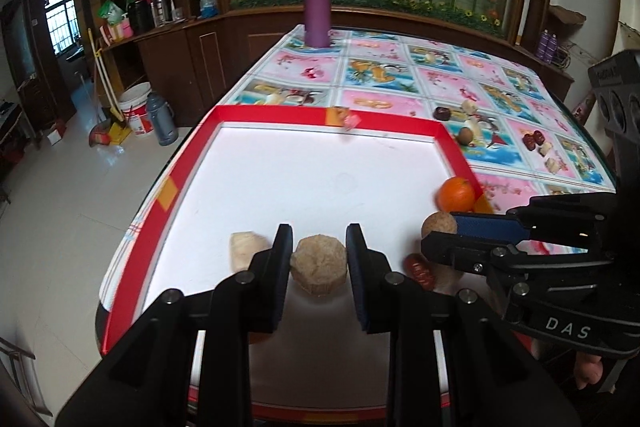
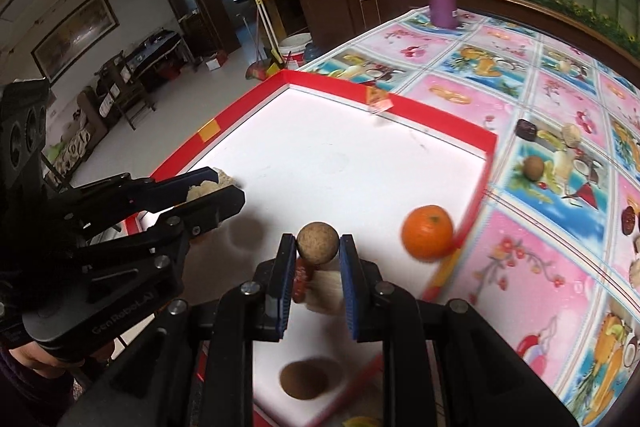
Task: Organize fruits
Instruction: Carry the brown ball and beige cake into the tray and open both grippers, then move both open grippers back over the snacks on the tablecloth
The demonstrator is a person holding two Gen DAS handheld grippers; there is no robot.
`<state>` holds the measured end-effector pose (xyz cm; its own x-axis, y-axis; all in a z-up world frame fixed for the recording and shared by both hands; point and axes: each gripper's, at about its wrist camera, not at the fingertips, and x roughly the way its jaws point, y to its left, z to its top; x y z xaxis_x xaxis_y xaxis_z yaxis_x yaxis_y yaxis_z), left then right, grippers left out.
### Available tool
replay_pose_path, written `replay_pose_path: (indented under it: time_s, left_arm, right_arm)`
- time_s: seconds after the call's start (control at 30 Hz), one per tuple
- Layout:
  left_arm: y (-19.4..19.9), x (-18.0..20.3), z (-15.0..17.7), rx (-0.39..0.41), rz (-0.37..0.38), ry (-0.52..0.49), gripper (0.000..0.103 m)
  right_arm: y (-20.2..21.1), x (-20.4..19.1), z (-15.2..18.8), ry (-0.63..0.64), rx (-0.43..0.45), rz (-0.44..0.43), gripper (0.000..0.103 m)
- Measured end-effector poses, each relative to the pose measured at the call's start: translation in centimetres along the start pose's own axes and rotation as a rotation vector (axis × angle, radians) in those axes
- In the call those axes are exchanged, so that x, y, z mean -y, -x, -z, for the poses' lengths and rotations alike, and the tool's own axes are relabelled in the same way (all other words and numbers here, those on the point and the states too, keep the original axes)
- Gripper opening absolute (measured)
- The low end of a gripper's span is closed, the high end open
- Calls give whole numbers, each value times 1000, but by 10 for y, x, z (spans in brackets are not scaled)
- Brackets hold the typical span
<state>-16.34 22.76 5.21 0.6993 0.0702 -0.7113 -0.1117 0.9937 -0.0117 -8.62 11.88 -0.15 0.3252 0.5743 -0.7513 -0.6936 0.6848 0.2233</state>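
Left wrist: right gripper (image 1: pixel 440 227) marked "DAS", jaws holding brown ball (image 1: pixel 439 225); left gripper (image 1: pixel 319 251) clamps beige lump (image 1: pixel 318 264).

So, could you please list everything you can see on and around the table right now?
tray: one, red rim, white floor, on the table
tablecloth: one, pink and blue fruit print, over the table
orange: one, orange, in the tray by its right rim
red date: one, red, in the tray under the right gripper
pale chunk: one, cream, in the tray
flask: one, purple, far table end
loose fruits: several, brown and cream, on the cloth right of the tray
left gripper: black, holds a beige lump
right gripper: black, holds a tan ball
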Motion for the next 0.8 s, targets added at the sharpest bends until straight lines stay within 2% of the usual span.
replay_pose_path:
  time_s: [0.3,0.43,0.5,0.57,0.63,0.67,0.73,0.8]
  left_arm:
    - [-7,-12,8,-22,-7,14,29]
    - [-7,-14,8,-16,-35,4,30]
    - [-7,-17,8,-16,-41,12,30]
    - [-6,-18,7,-16,-45,21,34]
    - [-6,-21,5,-17,-64,31,50]
    - [-4,-22,5,-8,-67,40,53]
    - [0,-23,3,10,-75,48,66]
    - [5,-20,-2,30,-77,46,70]
  right_arm:
    - [-23,-18,-2,31,-42,26,20]
    - [-25,-22,-3,34,-54,37,21]
    - [-24,-22,-3,35,-55,43,28]
    - [-22,-22,-4,34,-51,55,38]
    - [-19,-21,-4,30,-44,58,39]
    - [-17,-19,-5,25,-40,50,39]
    - [-10,-14,-5,8,-21,41,40]
    - [-3,-9,-5,-3,3,41,45]
